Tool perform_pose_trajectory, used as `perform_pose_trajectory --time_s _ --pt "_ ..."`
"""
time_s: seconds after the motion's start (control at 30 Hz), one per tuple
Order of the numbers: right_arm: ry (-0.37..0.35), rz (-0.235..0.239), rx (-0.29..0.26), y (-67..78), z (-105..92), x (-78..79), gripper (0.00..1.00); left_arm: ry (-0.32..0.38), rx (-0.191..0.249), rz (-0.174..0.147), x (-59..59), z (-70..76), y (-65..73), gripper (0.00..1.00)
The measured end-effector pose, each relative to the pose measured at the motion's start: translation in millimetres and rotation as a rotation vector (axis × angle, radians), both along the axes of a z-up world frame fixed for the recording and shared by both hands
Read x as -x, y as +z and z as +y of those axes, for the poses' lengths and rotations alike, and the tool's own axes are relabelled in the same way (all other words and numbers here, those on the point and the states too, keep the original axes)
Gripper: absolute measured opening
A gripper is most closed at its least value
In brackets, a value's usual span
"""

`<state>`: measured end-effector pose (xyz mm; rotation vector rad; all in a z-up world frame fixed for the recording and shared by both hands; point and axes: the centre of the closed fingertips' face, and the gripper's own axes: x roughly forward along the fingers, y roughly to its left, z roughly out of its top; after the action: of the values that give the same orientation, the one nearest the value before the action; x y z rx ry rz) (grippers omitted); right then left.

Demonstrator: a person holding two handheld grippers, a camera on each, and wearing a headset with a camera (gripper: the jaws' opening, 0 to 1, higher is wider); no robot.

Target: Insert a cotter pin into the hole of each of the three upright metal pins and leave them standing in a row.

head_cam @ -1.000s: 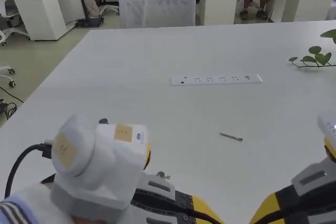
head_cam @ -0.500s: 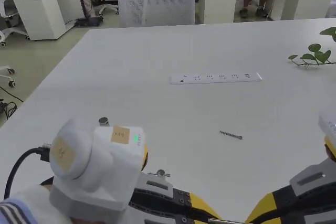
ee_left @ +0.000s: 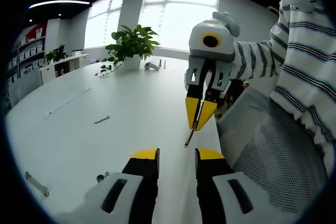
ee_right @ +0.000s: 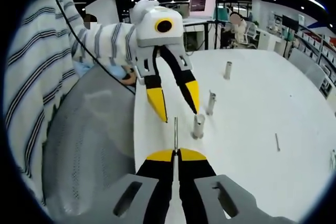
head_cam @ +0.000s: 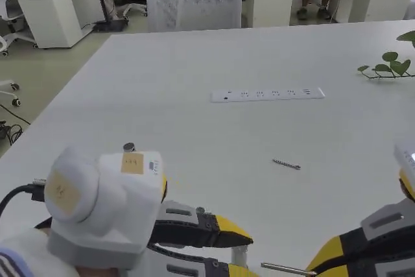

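Cotter pin (ee_right: pixel 175 132) sits pinched in right tool (ee_right: pixel 176 154); left tool (ee_left: pixel 177 154) gapes.

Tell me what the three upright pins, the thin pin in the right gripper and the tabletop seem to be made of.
Upright pins: grey with dull glints, probably bare metal. Cotter pin clamped by the right gripper: thin, straight, silvery, likely steel wire. Tabletop: flat matte white, no grain; laminate or painted board, cannot tell which.
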<state>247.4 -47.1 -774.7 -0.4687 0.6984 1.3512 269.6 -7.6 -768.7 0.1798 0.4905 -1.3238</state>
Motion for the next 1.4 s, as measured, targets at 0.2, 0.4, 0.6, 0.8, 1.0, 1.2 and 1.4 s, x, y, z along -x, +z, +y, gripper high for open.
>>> perform_pose_trajectory --time_s 0.2,0.4,0.6,0.8,1.0,1.2,1.4 --pt "-0.032 0.007 0.020 -8.9 -3.2 -3.9 0.03 0.068 -0.026 -0.028 -14.2 9.6 -10.3 0.33" --pt "-0.063 0.017 0.029 -16.3 -5.7 -6.3 0.03 0.091 -0.023 -0.004 -16.0 10.1 -22.7 0.33" --pt "-0.092 0.003 0.028 -21.4 -3.0 -11.4 0.03 0.113 -0.054 -0.004 -20.2 12.0 -33.8 0.33" --pt "-0.126 -0.003 0.038 -28.6 -1.2 -18.0 0.03 0.116 -0.072 -0.002 -23.9 12.8 -42.9 0.32" --pt "-0.151 -0.001 0.028 -30.9 2.7 -22.6 0.03 0.107 -0.078 0.035 -22.4 11.2 -57.3 0.30" --pt "-0.159 -0.002 0.040 -34.1 4.9 -24.8 0.03 0.138 -0.079 0.023 -31.2 10.6 -61.6 0.27" --pt "-0.160 0.000 0.054 -39.3 6.7 -27.5 0.03 0.158 -0.085 0.026 -35.8 10.2 -66.9 0.18"
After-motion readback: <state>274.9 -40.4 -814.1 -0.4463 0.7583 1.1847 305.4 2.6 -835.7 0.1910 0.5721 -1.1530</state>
